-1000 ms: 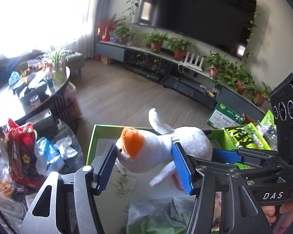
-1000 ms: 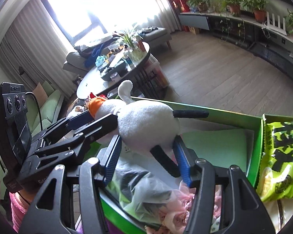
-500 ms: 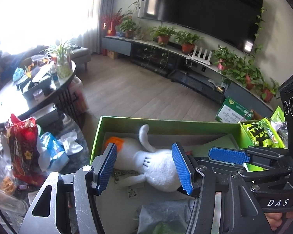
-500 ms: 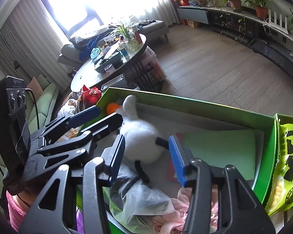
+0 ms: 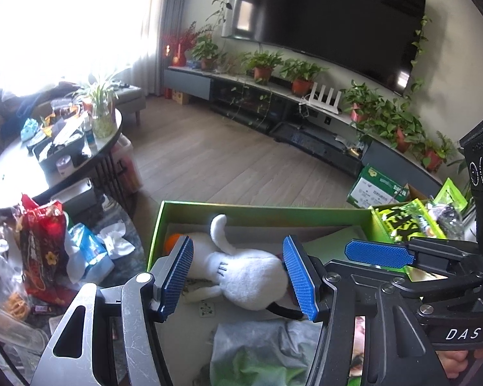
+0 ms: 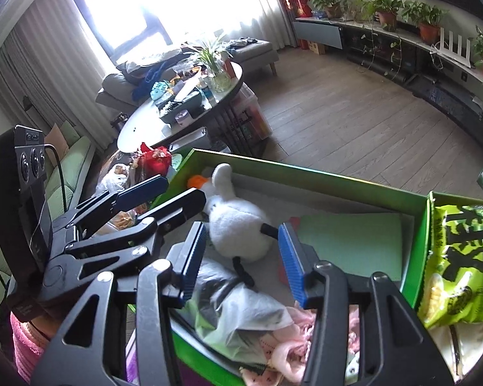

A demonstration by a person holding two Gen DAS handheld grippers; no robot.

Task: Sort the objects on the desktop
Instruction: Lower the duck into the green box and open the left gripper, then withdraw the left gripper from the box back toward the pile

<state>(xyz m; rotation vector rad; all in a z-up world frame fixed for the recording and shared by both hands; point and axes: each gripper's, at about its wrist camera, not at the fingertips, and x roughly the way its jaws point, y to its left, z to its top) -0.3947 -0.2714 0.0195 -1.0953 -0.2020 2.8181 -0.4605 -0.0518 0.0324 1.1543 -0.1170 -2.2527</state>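
Note:
A white plush goose (image 5: pixel 241 276) with an orange beak and black feet lies on its side on the floor of the green box (image 5: pixel 257 210). It also shows in the right wrist view (image 6: pixel 238 228), near the box's far left corner (image 6: pixel 306 177). My left gripper (image 5: pixel 238 278) is open, its blue pads apart above the plush, not gripping it. My right gripper (image 6: pixel 241 263) is open and empty above the plush's feet. Each gripper shows in the other's view.
The box also holds a clear plastic bag (image 6: pixel 241 305), pink cloth (image 6: pixel 293 350) and a green sheet (image 6: pixel 351 244). A green snack bag (image 6: pixel 463 260) lies right of the box. Red and blue snack bags (image 5: pixel 42 247) lie left. A cluttered round table (image 5: pixel 54 154) stands beyond.
The plush goose was held up between both grippers; it has dropped into the green box and lies there. Both grippers are now open and clear of it.

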